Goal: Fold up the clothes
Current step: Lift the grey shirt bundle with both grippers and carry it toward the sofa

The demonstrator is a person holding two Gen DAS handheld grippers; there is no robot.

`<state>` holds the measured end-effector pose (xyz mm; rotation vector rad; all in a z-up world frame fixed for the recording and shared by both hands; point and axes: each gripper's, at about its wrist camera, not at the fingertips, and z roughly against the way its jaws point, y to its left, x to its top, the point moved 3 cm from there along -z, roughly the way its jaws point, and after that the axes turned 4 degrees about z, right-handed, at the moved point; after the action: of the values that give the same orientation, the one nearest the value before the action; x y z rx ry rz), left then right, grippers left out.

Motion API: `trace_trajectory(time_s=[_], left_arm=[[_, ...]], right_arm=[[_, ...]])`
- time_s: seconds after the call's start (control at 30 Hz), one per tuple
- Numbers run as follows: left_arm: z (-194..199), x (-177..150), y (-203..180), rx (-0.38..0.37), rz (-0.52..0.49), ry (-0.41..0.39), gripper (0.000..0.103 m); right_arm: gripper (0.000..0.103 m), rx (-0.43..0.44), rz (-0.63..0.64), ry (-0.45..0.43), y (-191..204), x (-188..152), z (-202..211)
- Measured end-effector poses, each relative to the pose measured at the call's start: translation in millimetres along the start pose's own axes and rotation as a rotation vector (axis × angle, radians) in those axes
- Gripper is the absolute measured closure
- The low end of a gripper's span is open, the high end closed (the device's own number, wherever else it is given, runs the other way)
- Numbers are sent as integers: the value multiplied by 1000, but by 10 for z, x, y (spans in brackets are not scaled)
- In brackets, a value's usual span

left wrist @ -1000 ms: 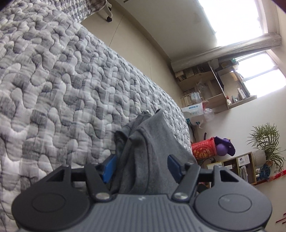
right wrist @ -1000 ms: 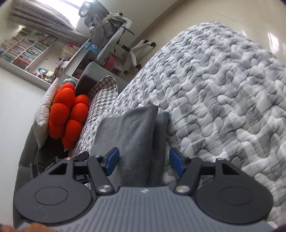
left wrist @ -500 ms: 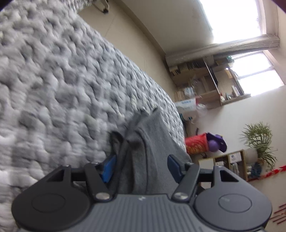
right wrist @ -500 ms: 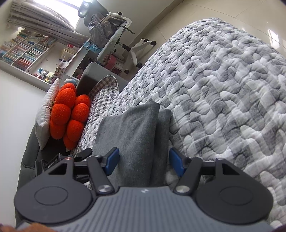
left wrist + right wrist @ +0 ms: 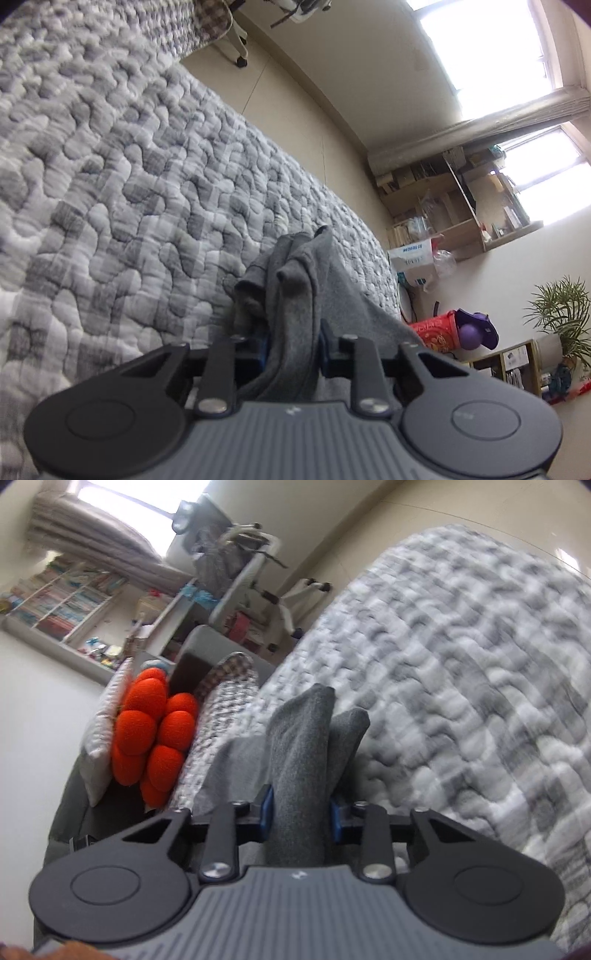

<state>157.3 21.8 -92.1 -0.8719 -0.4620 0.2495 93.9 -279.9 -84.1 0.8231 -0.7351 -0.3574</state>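
Now grey garment (image 5: 295, 295) btwn both fingers (image 5: 322, 345)

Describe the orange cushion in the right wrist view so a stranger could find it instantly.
Start from the grey quilted bedspread that fills the right side, then follow it left to the head end, past the checked pillow. The orange cushion leans there against a pale pillow. It is a cluster of round bright orange lobes, the only vivid colour among greys.
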Motion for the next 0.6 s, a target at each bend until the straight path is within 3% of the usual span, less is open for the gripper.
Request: trace_trajectory(time_s=[0.2, 0.27, 0.33, 0.47, 0.6], left_arm=[[133, -112, 0, 37, 6, -7, 77], [101, -104, 57, 59, -3, -20, 68], [88, -79, 94, 61, -4, -33, 52], [56, -18, 120, 37, 6, -49, 49], [5, -36, 51, 37, 3, -58, 49]], right_arm=[[68, -19, 6, 21, -26, 68, -88], [60, -25, -8, 36, -101, 69, -148], [56, -2, -49, 36, -167, 71, -147], [49, -6, -72, 14, -162, 73, -52], [49, -17, -70, 12, -141, 38, -46]])
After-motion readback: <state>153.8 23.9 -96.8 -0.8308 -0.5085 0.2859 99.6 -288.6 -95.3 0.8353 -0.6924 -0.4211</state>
